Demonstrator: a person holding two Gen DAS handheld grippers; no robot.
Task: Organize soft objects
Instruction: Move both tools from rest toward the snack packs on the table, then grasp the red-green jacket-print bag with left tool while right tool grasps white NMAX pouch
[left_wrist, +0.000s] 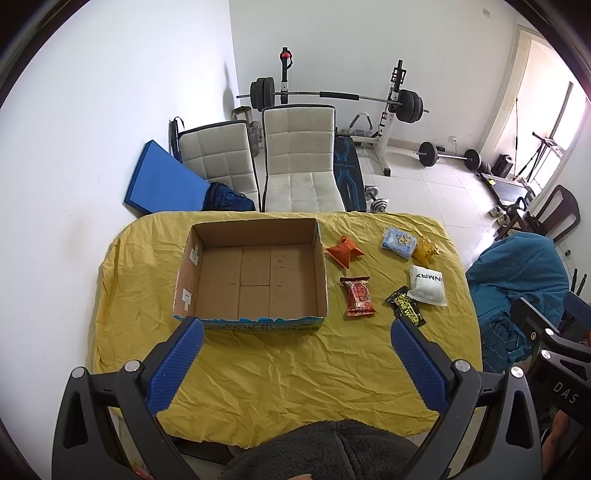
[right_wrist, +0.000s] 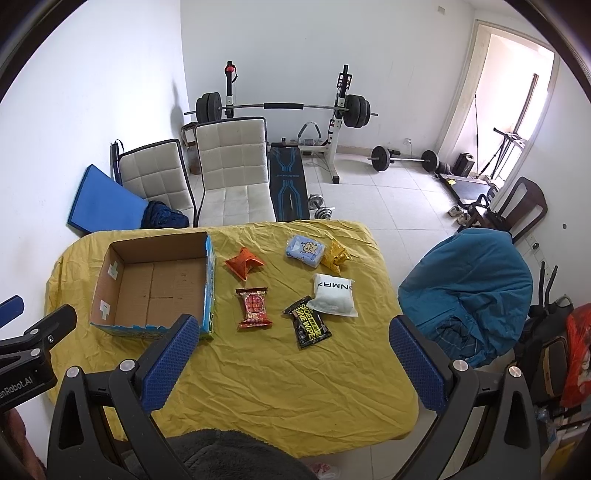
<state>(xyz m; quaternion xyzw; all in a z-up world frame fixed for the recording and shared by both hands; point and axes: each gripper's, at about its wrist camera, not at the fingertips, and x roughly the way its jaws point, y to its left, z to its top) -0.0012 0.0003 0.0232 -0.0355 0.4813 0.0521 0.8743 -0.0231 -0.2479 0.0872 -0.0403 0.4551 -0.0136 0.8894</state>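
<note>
An empty open cardboard box (left_wrist: 255, 273) (right_wrist: 155, 291) stands on the left of the yellow-clothed table (left_wrist: 280, 369) (right_wrist: 280, 369). To its right lie several soft packets: an orange pouch (left_wrist: 344, 252) (right_wrist: 243, 264), a red packet (left_wrist: 359, 296) (right_wrist: 254, 307), a black wipes packet (left_wrist: 406, 305) (right_wrist: 308, 322), a white pack (left_wrist: 427, 285) (right_wrist: 334, 294), a light blue pack (left_wrist: 400, 242) (right_wrist: 306, 251) and a yellow pouch (left_wrist: 424, 250) (right_wrist: 334, 255). My left gripper (left_wrist: 295, 336) is open and empty above the table's near side. My right gripper (right_wrist: 293, 332) is open and empty, also high above the near side.
Two white chairs (left_wrist: 299, 158) stand behind the table, with a blue mat (left_wrist: 162, 181) against the wall. A chair draped in blue cloth (right_wrist: 469, 291) stands at the table's right. Weight bench and barbells (right_wrist: 280, 107) fill the back of the room. A dark fleece garment (left_wrist: 325, 450) is below.
</note>
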